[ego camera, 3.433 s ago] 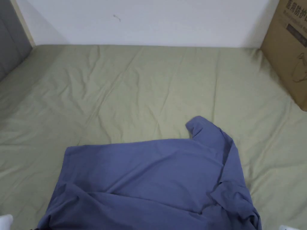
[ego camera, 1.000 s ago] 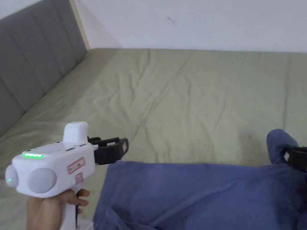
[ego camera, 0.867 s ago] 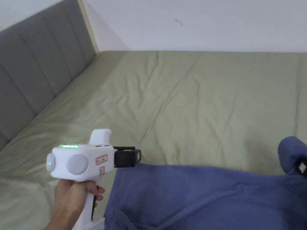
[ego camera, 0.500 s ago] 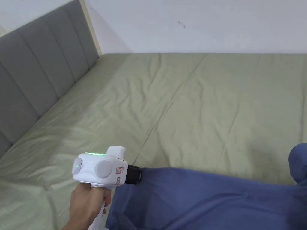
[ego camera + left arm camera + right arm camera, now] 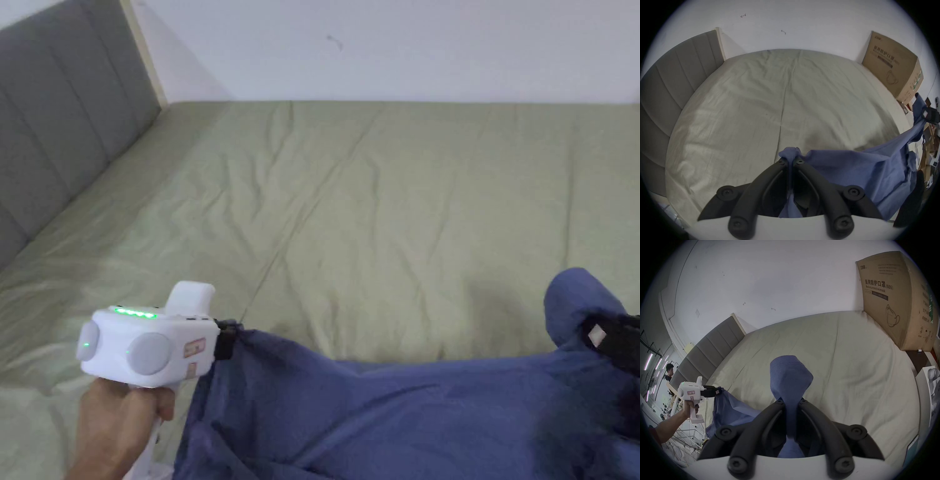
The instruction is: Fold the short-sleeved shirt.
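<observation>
I am holding the blue short-sleeved shirt [image 5: 400, 412] up off the bed [image 5: 387, 206] with both tools. My left tool [image 5: 791, 162] is clamped narrow on a bunched corner of the cloth, a small knot of fabric poking out past the jaw tips toward 12 o'clock in the left gripper view. In the head view that tool [image 5: 226, 340] is sitting at about 8 o'clock, with my left hand [image 5: 115, 422] wrapped around its white handle just below.

My right tool [image 5: 790, 402] is pinching another part of the shirt [image 5: 790, 378], jaws closed on the fabric, and a rounded flap of it is standing up beyond the tips toward 12 o'clock. In the head view this tool [image 5: 615, 340] is showing at the 3 o'clock edge.

Between the two grips the shirt is sagging in a shallow curve, its lower part hanging toward 6 o'clock over the near edge of the green sheet. A cardboard box [image 5: 899, 305] is standing on the bed's far right corner, against the wall, and the grey headboard [image 5: 56, 137] is running along 10 o'clock.
</observation>
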A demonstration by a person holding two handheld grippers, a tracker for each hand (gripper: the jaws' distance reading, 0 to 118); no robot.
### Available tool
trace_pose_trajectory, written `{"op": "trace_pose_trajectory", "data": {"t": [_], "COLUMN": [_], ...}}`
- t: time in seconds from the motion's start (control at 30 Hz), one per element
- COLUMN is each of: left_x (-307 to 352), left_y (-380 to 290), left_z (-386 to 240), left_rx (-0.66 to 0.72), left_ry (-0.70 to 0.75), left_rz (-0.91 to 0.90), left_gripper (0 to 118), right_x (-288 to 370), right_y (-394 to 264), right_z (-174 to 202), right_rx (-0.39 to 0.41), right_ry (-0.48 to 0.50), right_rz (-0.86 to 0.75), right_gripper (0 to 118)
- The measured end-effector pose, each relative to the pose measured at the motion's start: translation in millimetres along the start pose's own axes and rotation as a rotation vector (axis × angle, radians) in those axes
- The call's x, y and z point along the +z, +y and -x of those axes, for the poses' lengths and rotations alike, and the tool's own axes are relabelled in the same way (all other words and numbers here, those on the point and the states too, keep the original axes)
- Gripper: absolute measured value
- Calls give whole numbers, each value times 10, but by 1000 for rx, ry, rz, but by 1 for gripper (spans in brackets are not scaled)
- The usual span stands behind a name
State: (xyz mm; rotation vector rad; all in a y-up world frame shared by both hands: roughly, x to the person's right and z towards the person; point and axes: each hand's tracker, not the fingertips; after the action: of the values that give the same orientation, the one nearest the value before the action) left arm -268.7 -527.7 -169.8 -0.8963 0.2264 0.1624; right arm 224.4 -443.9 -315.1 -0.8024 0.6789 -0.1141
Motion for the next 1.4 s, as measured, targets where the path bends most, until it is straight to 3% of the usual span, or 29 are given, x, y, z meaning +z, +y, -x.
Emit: {"op": "trace_pose_trajectory", "data": {"t": [0.27, 0.4, 0.53, 0.7, 1.0, 1.13, 1.33, 1.4], "left_x": [997, 1487, 1776, 1975, 1793, 1651, 1576, 1512], "left_y": [-450, -915, -1333, -1723, -2043, -2067, -2130, -2149], "left_z": [82, 157, 117, 98, -29, 54, 229, 183], "left_rx": [-4, -26, -89, -102, -223, -214, -171, -193], "left_ry": [-195, -308, -355, -384, -271, -267, -268, -255], "left_rz": [-180, -245, -217, -192, -50, -40, -5, 6], "left_gripper": [5, 5, 5, 5, 5, 5, 5, 8], "right_x": [693, 1031, 1193, 1223, 1052, 995, 1008, 981], "right_y": [-490, -940, -1427, -1850, -2079, -2102, -2180, -2207], "right_z": [14, -30, -143, -246, -288, -214, -210, -229], "right_rx": [-12, -25, -117, -143, -186, -152, -178, -180], "right_ry": [37, 45, 45, -15, -58, -46, -41, -48], "right_rz": [4, 79, 182, 284, 358, 387, 405, 405], "right_gripper": [8, 8, 8, 8, 8, 8, 8, 15]}}
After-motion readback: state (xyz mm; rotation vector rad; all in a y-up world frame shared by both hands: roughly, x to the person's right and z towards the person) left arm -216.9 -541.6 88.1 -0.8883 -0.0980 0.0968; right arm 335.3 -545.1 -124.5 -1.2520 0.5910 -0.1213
